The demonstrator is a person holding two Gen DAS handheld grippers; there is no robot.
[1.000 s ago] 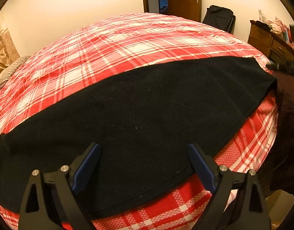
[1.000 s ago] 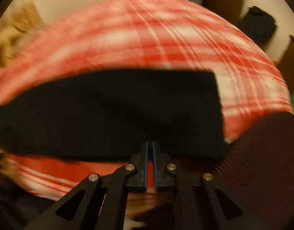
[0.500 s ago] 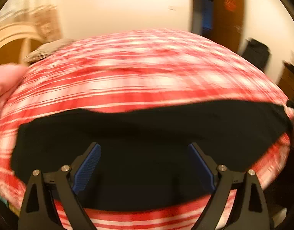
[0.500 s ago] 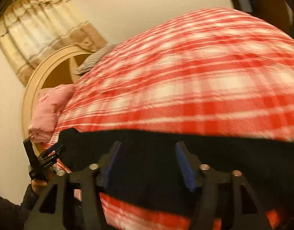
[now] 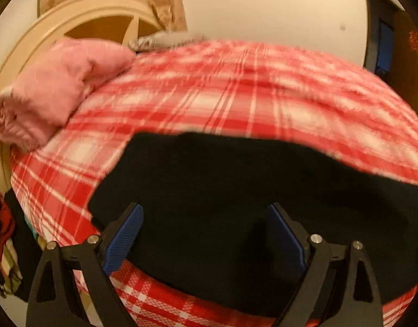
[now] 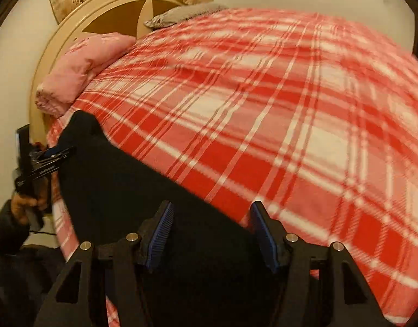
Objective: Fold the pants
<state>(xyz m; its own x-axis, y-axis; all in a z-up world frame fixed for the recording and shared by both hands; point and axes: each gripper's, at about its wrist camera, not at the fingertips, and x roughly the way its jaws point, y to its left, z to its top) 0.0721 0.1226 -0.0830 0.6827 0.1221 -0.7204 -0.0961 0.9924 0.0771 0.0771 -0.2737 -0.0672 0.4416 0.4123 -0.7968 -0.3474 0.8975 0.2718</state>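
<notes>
Black pants (image 5: 236,204) lie flat in a long strip along the near edge of a bed with a red and white plaid cover (image 5: 236,95). They also show in the right wrist view (image 6: 132,190). My left gripper (image 5: 204,234) is open and empty, hovering over the pants near one end. My right gripper (image 6: 211,234) is open and empty over the pants. The left gripper also shows at the far left of the right wrist view (image 6: 49,160), in a hand beside the end of the pants.
A pink folded quilt (image 5: 53,92) lies at the head of the bed by a cream round headboard (image 6: 99,13). A grey pillow (image 6: 181,13) lies behind it. Clothes (image 5: 1,245) hang at the bed's left side. A dark doorway (image 5: 383,41) stands at the right.
My right gripper has opened; it was shut one second ago. Both views have swung left toward the head of the bed. The pants lie as before.
</notes>
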